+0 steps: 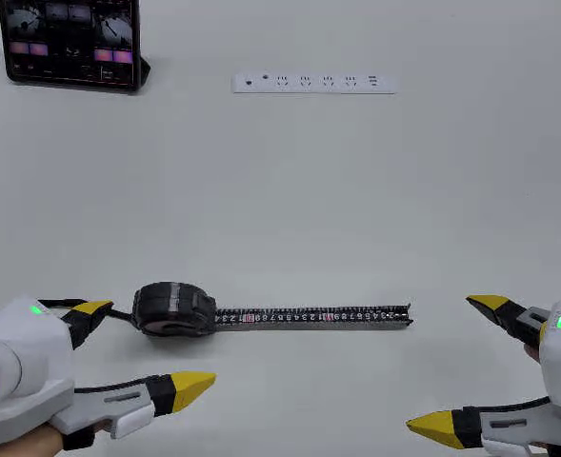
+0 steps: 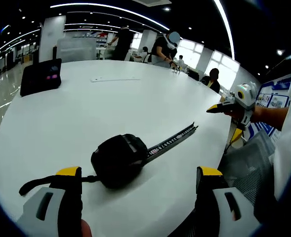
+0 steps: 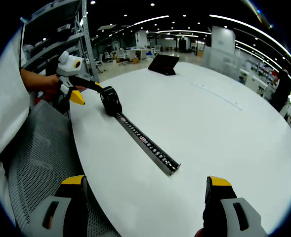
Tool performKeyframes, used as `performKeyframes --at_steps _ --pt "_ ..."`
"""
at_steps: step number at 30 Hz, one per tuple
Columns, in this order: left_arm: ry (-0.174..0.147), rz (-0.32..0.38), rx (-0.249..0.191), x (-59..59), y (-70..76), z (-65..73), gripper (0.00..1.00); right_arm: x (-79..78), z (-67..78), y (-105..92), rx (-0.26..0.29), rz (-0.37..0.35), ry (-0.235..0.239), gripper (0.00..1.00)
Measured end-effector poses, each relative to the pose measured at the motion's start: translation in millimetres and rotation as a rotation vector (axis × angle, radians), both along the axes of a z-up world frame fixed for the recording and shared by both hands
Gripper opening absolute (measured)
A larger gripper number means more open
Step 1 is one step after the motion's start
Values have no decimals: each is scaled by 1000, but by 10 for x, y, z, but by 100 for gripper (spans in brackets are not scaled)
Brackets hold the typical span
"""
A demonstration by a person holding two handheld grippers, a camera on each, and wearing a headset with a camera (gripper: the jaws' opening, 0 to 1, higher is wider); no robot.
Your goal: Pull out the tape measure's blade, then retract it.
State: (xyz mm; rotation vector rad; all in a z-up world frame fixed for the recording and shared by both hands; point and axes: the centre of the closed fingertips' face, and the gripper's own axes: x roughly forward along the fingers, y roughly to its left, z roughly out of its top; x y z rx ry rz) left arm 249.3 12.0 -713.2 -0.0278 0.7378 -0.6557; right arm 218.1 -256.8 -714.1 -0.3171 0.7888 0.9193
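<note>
At the lower left of the head view, the left gripper [image 1: 145,347] holds its yellow-tipped jaws wide and empty; just ahead lies the black round-cased tape measure [image 1: 172,309], its dark numbered blade [image 1: 313,315] drawn out rightward across the white table [image 1: 290,190]; at lower right, the right gripper [image 1: 461,364] also gapes, near the blade's tip; the pulling looks done, the retracting is left.

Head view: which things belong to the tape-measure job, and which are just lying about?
Job: tape measure, its pulled-out blade, left tool and right tool, both open.
Lying about: tablet, power strip.
</note>
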Motion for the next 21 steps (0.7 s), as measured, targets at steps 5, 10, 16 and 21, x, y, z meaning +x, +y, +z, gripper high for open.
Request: performKeyframes --at_steps 5,10,16,21 --pt "5 10 -8 9 -49 -18 94 -6 -13 13 1 6 5 99" --pt "17 9 -24 -4 -108 -30 94 2 -6 5 -4 11 1 97" --pt "21 1 -25 -18 -144 -57 94 7 -5 7 0 16 6 95" --pt "22 15 -21 -5 -146 -70 93 16 1 9 4 17 4 93"
